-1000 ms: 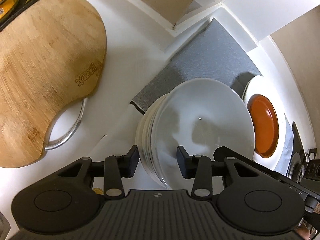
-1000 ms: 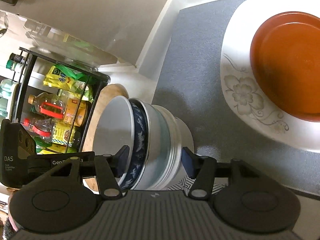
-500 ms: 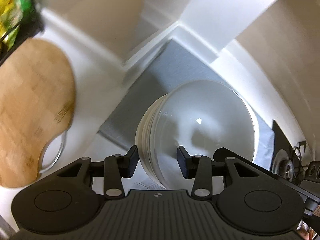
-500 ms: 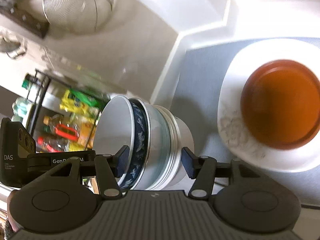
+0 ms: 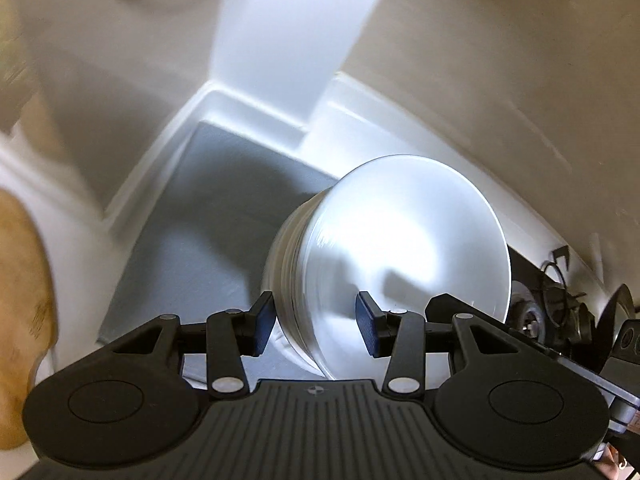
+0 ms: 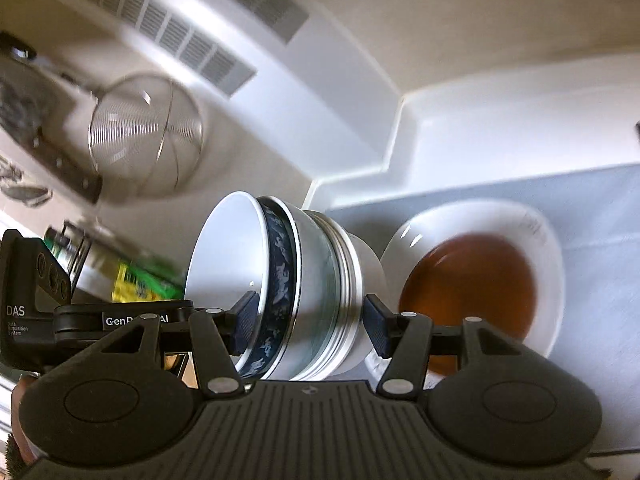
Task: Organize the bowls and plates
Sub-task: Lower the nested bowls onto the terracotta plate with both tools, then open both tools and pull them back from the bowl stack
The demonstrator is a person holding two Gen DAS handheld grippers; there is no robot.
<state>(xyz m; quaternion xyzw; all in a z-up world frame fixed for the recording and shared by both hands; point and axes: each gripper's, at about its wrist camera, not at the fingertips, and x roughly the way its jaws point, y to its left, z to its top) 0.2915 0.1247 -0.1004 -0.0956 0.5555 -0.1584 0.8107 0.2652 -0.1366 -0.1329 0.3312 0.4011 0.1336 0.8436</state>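
White plates (image 5: 400, 248), stacked on edge, are clamped by the left hand-held gripper (image 5: 316, 328) above the grey mat (image 5: 208, 216). Nested bowls (image 6: 288, 288) are gripped sideways by the right hand-held gripper (image 6: 308, 324), beside a brown dish (image 6: 468, 284) set on a white plate (image 6: 548, 264).

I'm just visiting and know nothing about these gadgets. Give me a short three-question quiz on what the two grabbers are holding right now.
1. True or false: the left gripper holds a stack of white plates on edge.
2. Multiple choice: the right gripper holds A) a mug, B) nested bowls, C) a wire strainer.
3. Fill in: the brown dish sits on a white ____, on the grey mat.

Key: 1 true; 2 B; 3 plate.
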